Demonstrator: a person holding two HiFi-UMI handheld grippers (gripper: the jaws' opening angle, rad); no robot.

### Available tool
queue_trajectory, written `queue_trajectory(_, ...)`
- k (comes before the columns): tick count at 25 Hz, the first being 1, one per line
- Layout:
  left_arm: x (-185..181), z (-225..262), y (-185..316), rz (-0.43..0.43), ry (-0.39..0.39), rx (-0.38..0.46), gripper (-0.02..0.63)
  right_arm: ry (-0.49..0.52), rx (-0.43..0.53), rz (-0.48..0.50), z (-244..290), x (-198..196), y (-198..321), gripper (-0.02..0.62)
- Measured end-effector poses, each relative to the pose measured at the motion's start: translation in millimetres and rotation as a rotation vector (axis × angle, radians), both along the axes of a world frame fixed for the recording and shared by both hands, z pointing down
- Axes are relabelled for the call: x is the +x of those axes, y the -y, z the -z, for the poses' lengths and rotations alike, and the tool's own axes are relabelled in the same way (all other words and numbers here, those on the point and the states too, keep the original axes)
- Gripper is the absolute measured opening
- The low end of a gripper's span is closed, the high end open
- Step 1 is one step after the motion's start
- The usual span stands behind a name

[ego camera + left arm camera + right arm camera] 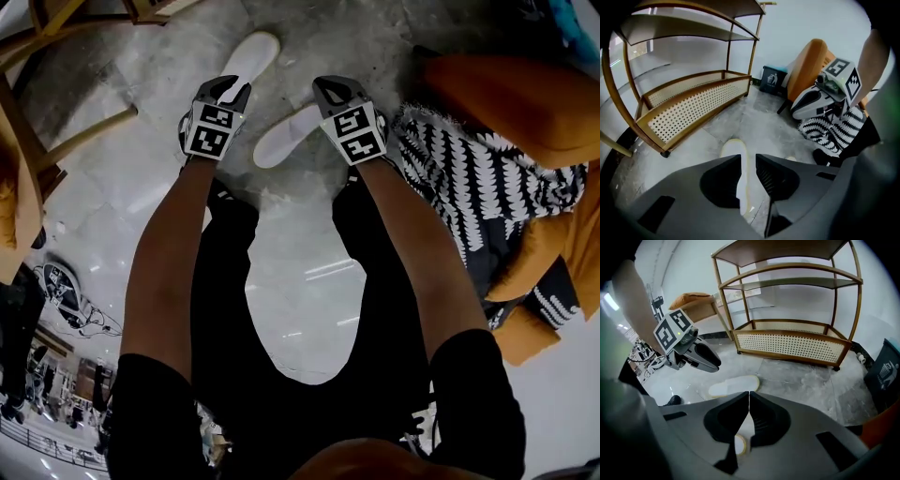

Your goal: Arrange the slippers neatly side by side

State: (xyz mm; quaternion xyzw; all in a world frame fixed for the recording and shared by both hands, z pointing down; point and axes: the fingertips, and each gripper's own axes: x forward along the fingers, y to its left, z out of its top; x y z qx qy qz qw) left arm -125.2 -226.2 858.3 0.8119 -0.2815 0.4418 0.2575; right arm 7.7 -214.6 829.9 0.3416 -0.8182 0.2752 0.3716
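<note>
Two white slippers lie on the grey floor. The farther slipper [249,56] [733,385] points away from me. My left gripper [225,91] [747,159] hovers at its near end, open, and the slipper [736,152] shows in the gap between the jaws with the pads off it. The nearer slipper [286,136] lies at an angle to it. My right gripper [330,92] [749,393] sits over that slipper's right end, jaws closed tip to tip, with the slipper's rim [739,445] caught between them.
A wooden rack with a rattan lower shelf [693,101] [792,343] stands beyond the slippers. An orange seat [506,103] draped with black-and-white patterned cloth [459,178] is at the right. A dark bin [772,79] stands by the wall. My legs [300,328] are below.
</note>
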Motion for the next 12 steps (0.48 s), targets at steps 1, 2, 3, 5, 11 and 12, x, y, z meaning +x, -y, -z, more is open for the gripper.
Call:
queue_trajectory(1,0.3,-8.4,0.6,-0.016,0.02,-0.006,0.11,-0.005,-0.002,0.013,-6.4,-0.3,0.5,0.032)
queue_trajectory(2,0.7,-16.8,0.6,-0.031,0.038,-0.011,0.112,-0.007,-0.001,0.028,-11.5,-1.3,1.1,0.032)
queue_trajectory(3,1.4,-25.2,0.1,-0.045,0.055,-0.018,0.115,-0.008,0.002,0.042,-15.7,-2.2,1.7,0.032)
queue_trajectory(5,3.4,-41.7,-0.3,-0.074,0.083,-0.029,0.121,-0.004,0.01,0.055,-23.5,-2.1,3.9,0.032)
queue_trajectory(11,4.9,-85.0,-0.6,-0.152,0.175,-0.053,0.12,-0.01,0.025,0.041,-45.5,11.9,8.4,0.032)
queue_trajectory(12,4.9,-90.3,-1.5,-0.167,0.192,-0.057,0.12,-0.015,0.027,0.047,-48.8,13.8,7.7,0.032)
